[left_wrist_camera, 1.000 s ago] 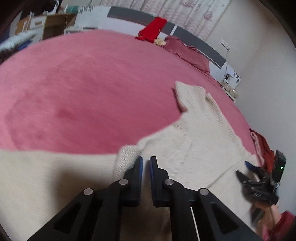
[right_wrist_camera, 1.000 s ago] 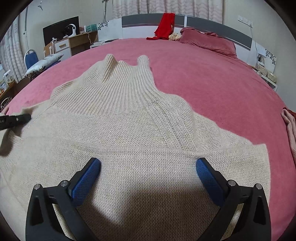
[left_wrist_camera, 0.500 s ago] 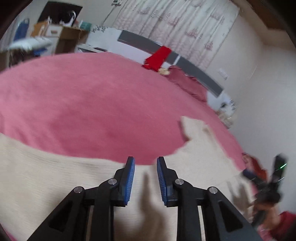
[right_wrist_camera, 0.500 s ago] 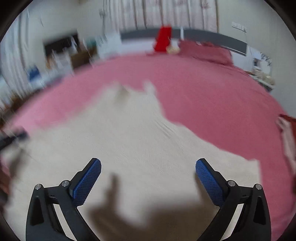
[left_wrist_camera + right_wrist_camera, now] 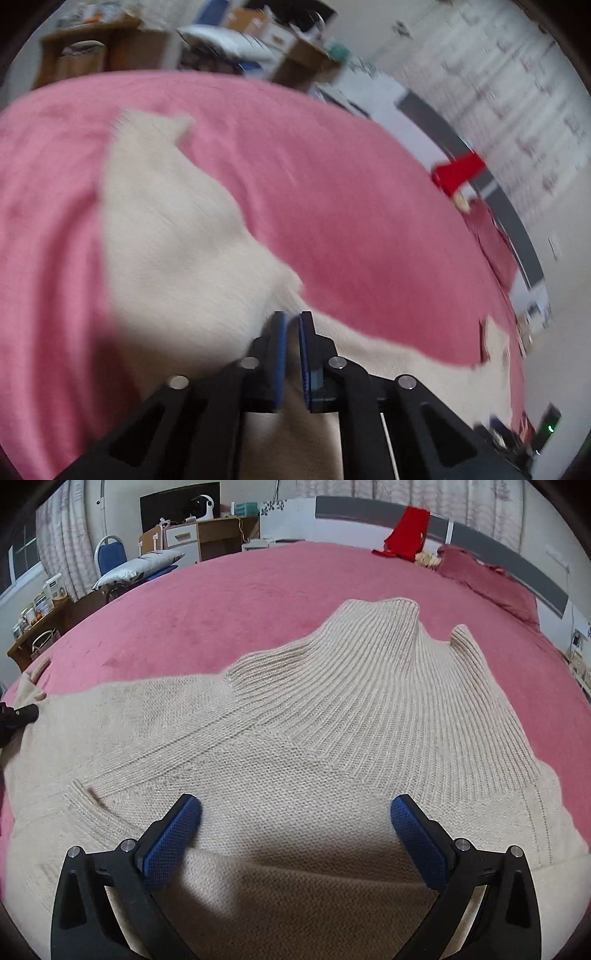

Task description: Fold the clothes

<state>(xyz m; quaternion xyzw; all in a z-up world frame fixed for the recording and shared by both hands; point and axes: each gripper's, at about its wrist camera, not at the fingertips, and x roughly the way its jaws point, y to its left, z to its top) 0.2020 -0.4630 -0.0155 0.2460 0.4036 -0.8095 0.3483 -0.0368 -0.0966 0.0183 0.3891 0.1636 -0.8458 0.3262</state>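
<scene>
Left wrist view: the left gripper (image 5: 291, 325) is closing, jaws narrow, over the cream sweater (image 5: 166, 236) lying on the pink bed (image 5: 369, 240); any pinch is unclear. Right wrist view: the right gripper (image 5: 295, 812) is hovering wide, empty, above the sweater. The fold is being set up; next, grasp an edge.

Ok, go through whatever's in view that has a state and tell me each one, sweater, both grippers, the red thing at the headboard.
Sweater: spread on the bed, collar away from the right gripper, near hem doubled over.
Left gripper: jaws closing, a narrow gap showing; picture too blurred to tell whether knit is pinched.
Right gripper: wide open over the sweater.
Red garment: draped over the headboard.
</scene>
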